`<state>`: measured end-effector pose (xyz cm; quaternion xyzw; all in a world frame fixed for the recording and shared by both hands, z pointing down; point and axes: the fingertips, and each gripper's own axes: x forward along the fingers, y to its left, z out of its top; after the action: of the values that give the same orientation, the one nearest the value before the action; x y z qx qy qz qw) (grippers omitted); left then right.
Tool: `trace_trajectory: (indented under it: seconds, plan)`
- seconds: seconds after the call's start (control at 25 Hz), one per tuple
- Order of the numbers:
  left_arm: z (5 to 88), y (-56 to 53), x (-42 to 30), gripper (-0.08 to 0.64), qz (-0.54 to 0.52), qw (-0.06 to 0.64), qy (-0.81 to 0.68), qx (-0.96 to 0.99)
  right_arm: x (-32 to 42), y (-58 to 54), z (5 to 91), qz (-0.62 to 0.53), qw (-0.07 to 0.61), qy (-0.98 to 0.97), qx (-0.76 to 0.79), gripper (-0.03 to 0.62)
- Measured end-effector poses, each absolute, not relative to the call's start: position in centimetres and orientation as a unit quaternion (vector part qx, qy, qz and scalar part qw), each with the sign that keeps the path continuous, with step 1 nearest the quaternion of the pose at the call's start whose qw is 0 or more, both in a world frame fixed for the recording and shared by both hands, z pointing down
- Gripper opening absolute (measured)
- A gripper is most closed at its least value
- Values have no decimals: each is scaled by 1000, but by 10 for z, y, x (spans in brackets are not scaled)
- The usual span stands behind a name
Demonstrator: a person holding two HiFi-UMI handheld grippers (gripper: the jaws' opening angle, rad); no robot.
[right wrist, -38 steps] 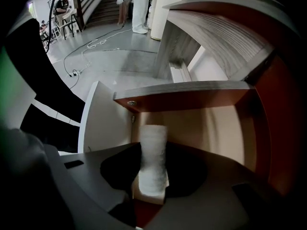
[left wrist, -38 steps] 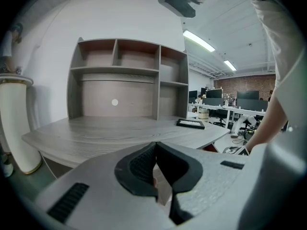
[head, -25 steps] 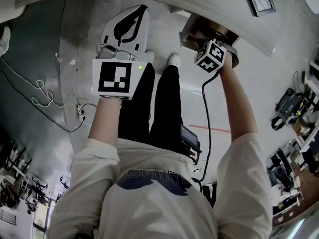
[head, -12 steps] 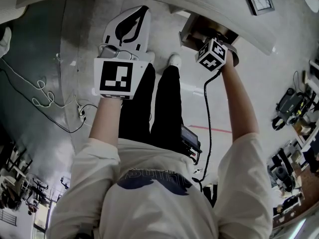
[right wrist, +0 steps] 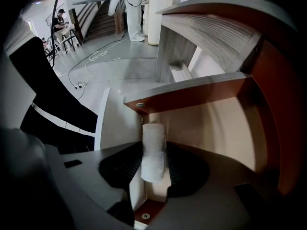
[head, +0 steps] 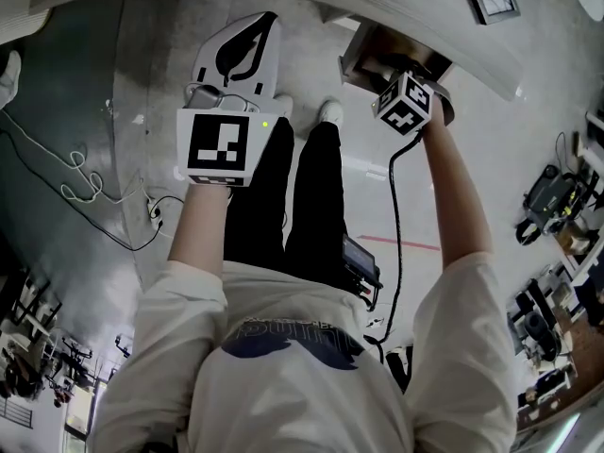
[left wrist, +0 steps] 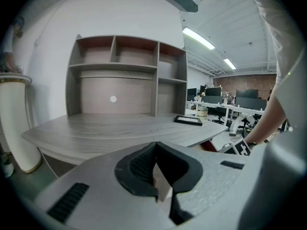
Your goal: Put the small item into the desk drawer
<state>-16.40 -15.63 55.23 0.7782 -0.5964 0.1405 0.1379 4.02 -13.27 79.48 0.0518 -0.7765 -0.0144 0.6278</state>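
Over the open desk drawer [right wrist: 211, 123], the right gripper [right wrist: 154, 152] has its jaws spread and closing, with the small white item [right wrist: 153, 138] upright between them. The left gripper [left wrist: 156, 150] is pressed together and empty, beside the counter [left wrist: 120, 128].

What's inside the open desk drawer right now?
The reddish-brown wooden drawer shows a bare pale floor and one small white fuzzy roll between the right tongs, whose jaws are closing without touching it. The tongs' body covers the drawer's nearer part.

Black frame [left wrist: 187, 120] flat near shelf unit [left wrist: 122, 68]; white cables [head: 80, 185] on floor [head: 151, 64].
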Motion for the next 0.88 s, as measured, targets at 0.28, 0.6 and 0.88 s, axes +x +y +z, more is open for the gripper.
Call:
trace_trajectory:
  seconds: [0.28,0.6,0.88]
  plan:
    - [555,-152,-166,9,143,140,-600,774,40,-133,789,-12,619,-783,62,154]
    - [549,-153,-163,9,143,137,-599,776,37,-138,773,-13,597,-798,81,152]
    - [535,-156,-159,9,140,130,-594,781,35,-146,747,-7,575,-810,112,147]
